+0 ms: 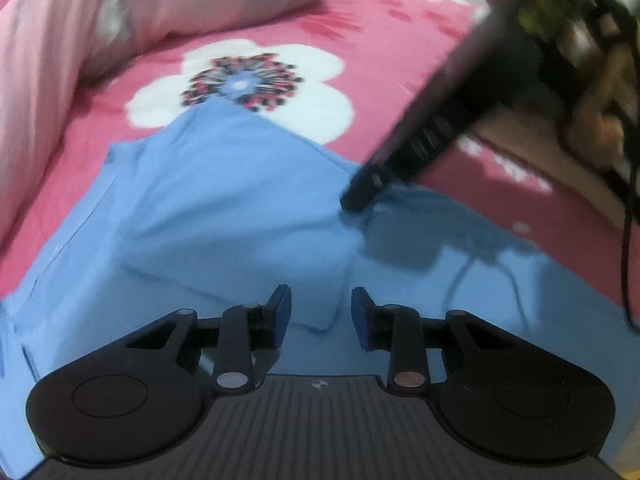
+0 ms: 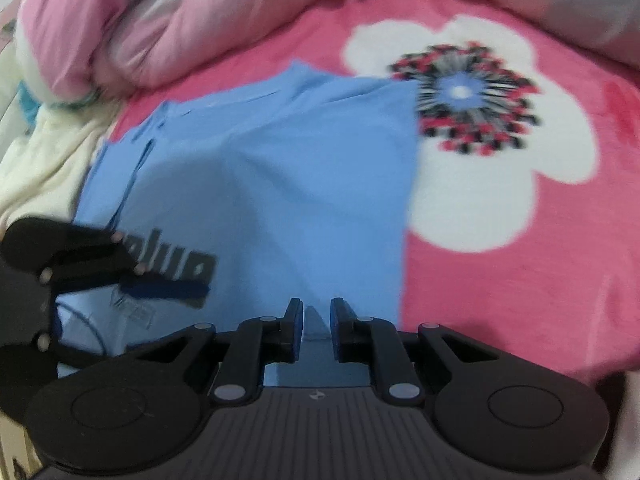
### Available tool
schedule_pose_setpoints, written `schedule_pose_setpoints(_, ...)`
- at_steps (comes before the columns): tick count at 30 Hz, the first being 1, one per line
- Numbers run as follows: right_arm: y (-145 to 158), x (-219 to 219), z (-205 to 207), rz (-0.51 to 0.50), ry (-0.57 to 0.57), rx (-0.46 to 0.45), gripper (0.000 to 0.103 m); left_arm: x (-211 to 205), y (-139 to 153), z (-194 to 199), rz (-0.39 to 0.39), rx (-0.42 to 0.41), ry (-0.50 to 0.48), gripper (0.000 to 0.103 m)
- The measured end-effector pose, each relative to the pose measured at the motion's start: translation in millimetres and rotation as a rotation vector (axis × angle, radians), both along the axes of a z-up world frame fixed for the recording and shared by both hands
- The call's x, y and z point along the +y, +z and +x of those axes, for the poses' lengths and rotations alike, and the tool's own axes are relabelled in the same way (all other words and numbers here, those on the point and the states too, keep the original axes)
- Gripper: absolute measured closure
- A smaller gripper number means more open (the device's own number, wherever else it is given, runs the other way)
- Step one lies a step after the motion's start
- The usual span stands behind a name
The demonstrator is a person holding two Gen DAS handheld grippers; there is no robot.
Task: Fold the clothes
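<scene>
A light blue shirt (image 1: 224,200) lies spread on a pink flowered blanket (image 1: 400,40), partly folded, with a folded layer on top. My left gripper (image 1: 320,316) hovers low over the shirt's near part, open, a folded corner of cloth lying between its fingers. In the left wrist view my right gripper (image 1: 356,196) reaches in from the upper right, its tip on the shirt's right edge, where the cloth creases. In the right wrist view the shirt (image 2: 280,168) shows dark print, the right gripper (image 2: 316,328) pinches a raised ridge of blue cloth, and the left gripper (image 2: 200,288) sits at the left.
A bunched pink quilt (image 1: 120,8) borders the far side of the blanket (image 2: 520,280). A cream garment (image 2: 40,160) lies left of the shirt. A hand (image 1: 600,120) and a black cable (image 1: 626,240) are at the right.
</scene>
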State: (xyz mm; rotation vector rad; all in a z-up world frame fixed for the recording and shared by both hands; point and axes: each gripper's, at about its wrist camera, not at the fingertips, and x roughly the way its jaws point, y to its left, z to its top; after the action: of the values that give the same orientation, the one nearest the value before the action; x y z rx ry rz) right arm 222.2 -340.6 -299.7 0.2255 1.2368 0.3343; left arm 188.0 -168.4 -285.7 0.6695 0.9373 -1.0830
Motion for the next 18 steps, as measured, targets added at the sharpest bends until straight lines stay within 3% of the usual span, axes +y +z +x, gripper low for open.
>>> schedule_pose_setpoints(3,3,-14,-1,-0.008,-0.043,-0.006,0.088,-10,-16,-11,0.058,-0.069,-0.088,0.078)
schedule_pose_setpoints(4,4,-19,-2,-0.010,-0.058,-0.008,0.088,-12,-20,-14,0.077,-0.091,-0.103,0.089)
schedule_pose_setpoints(7,9,-24,-5,-0.027,-0.051,-0.028,0.088,-8,-19,-10,0.067,-0.089,-0.072,0.100)
schedule_pose_setpoints(13,10,-20,-5,-0.106,-0.015,-0.073,0.088,2,-4,-6,0.028,-0.036,-0.048,0.101)
schedule_pose_setpoints(18,5,-17,5,-0.115,0.013,-0.085,0.088,1,-12,-6,0.051,0.000,-0.068,0.101)
